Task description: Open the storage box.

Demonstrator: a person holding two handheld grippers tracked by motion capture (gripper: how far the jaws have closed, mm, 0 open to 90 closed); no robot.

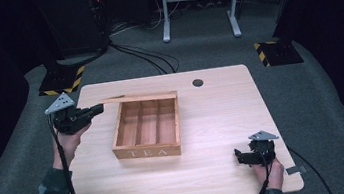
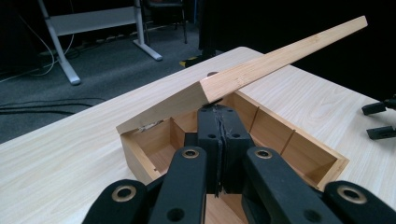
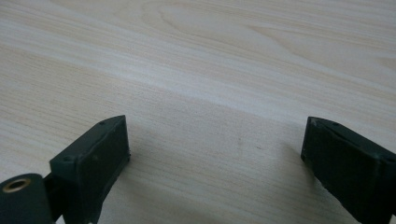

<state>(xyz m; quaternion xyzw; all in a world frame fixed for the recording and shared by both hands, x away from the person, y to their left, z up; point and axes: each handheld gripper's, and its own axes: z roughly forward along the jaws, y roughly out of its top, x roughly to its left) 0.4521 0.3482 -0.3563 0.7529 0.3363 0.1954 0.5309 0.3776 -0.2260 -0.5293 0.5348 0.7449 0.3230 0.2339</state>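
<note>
A wooden tea box (image 1: 149, 152) marked TEA stands mid-table with three bare compartments. Its hinged lid (image 1: 140, 97) is lifted and tilts up over the back edge. My left gripper (image 1: 95, 109) is at the box's back left corner. In the left gripper view its jaws are pressed together, and the tips (image 2: 219, 112) sit right under the raised lid (image 2: 261, 65) at its corner, touching it from below. Nothing is between them. My right gripper (image 1: 238, 158) rests low near the table's front right, open, over bare wood (image 3: 215, 154).
The light wooden table (image 1: 213, 121) has a dark round hole (image 1: 198, 82) near its back edge. Grey carpet, cables and a desk frame (image 1: 198, 3) lie beyond. The other gripper's jaws show at the far right of the left gripper view (image 2: 379, 120).
</note>
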